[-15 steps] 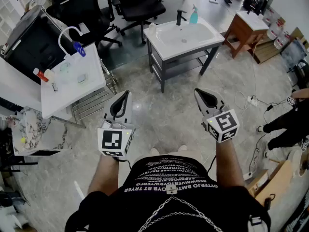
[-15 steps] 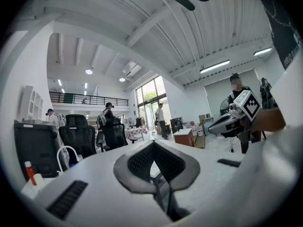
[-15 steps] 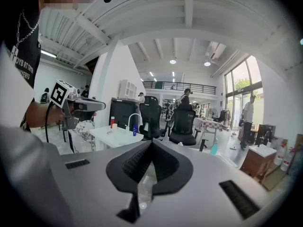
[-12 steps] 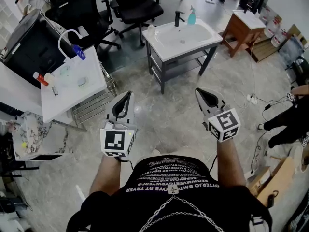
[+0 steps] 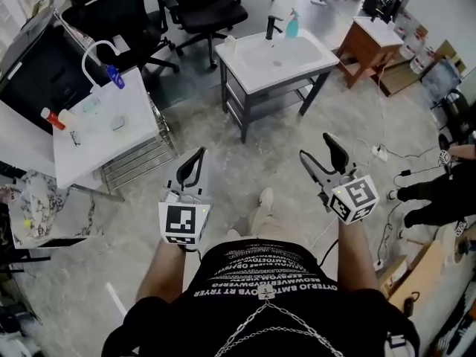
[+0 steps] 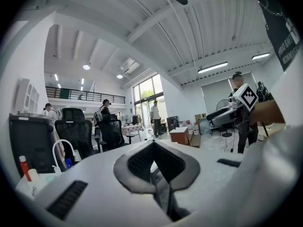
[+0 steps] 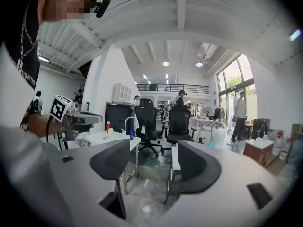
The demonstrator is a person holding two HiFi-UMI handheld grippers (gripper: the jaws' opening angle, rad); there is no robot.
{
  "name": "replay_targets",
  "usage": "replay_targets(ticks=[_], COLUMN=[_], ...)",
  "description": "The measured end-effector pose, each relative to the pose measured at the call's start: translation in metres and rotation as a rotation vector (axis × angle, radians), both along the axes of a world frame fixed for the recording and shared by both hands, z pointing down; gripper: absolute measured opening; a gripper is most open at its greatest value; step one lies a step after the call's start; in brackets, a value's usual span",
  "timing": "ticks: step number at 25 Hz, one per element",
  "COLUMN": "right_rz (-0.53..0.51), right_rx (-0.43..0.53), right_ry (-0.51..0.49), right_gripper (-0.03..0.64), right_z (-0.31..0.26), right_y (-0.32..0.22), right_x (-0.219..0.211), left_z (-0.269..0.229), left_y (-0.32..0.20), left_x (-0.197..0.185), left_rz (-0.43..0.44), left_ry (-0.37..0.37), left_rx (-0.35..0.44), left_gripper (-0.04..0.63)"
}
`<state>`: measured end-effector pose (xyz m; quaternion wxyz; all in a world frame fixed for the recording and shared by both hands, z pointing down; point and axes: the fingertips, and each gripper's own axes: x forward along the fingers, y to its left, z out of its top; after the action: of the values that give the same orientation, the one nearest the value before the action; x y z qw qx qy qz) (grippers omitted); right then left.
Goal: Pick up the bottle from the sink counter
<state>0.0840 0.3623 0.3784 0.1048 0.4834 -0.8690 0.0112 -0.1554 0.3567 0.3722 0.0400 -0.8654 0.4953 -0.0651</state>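
Pointing forward: left gripper point(image 5: 192, 166) closed, right gripper point(image 5: 320, 157) parted.

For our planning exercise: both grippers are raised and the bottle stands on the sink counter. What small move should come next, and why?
Probably step toward the sink counter: the bottle stands far beyond the right gripper, whose jaws stand apart and empty.

Bright daylight, fisheye edges, soft focus

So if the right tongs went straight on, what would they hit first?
Probably the sink stand, whose dark frame shows in the gap of the open right tongs. Only bare floor lies before it, though depth is unclear.
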Motion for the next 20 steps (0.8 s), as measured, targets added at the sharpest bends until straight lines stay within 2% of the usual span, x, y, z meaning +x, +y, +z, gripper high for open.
replay_targets(ticks=[4, 9, 13, 17, 20], right_rz=[0.004, -0.027, -0.048, -0.066, -0.083], right_rx=[-0.034, -0.075, -0.092, -0.078, -0.061], right_ry=[0.001, -0.017, -0.043, -0.066, -0.068], right_gripper=[0.333, 0.344, 0.342, 0.342, 0.343], right_z=[0.018, 0.033, 0.040, 0.039, 0.035], right_y=[-0.021, -0.056, -0.097, -0.139, -0.169], right_x=[0.005, 0.005, 0.013, 0.026, 0.040], left_z=[0.007, 0.010, 0.005, 0.006, 0.001], left_y=[-0.013, -0.037, -0.067, -0.106, -0.139], left_x=[-0.009, -0.006, -0.007, 0.002, 0.022], left_rz=[-0.039, -0.060, -0.110, -0.142, -0.134], left_ry=[0.009, -0.015, -0.027, -0.055, -0.046], left_rx=[-0.005, -0.021, -0.012, -0.017, -0.004], left_gripper=[0.005, 0.005, 0.005, 0.005, 0.005])
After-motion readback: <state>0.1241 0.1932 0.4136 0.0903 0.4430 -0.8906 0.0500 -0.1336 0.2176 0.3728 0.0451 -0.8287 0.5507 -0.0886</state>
